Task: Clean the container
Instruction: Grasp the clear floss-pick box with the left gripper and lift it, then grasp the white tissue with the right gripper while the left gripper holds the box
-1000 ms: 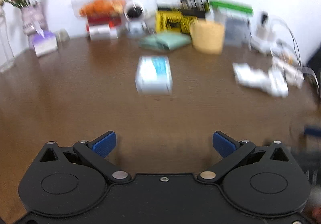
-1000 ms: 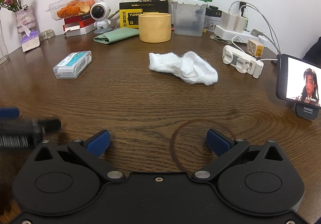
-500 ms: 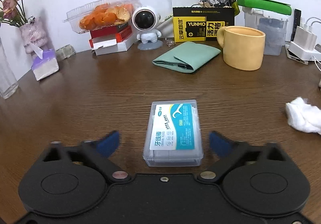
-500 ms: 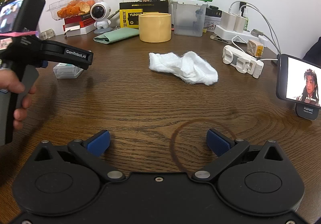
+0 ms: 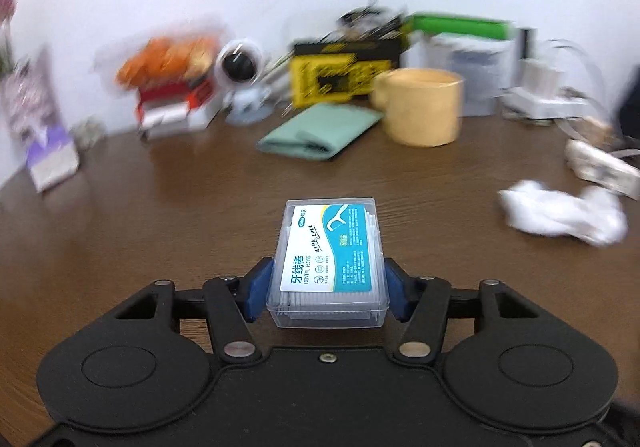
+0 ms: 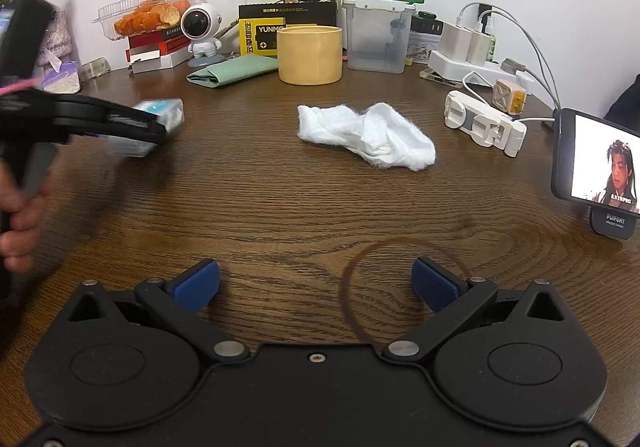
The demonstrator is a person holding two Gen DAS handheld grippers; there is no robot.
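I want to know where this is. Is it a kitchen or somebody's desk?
Probably somebody's cluttered desk at home or in an office: a power strip with chargers, a phone playing a video on a stand, and snacks against the wall.

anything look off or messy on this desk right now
Two things. A dark ring stain marks the wooden table just ahead of the open right claw. A white cloth lies crumpled mid-table. The floss container, clamped in the left claw, looks intact.
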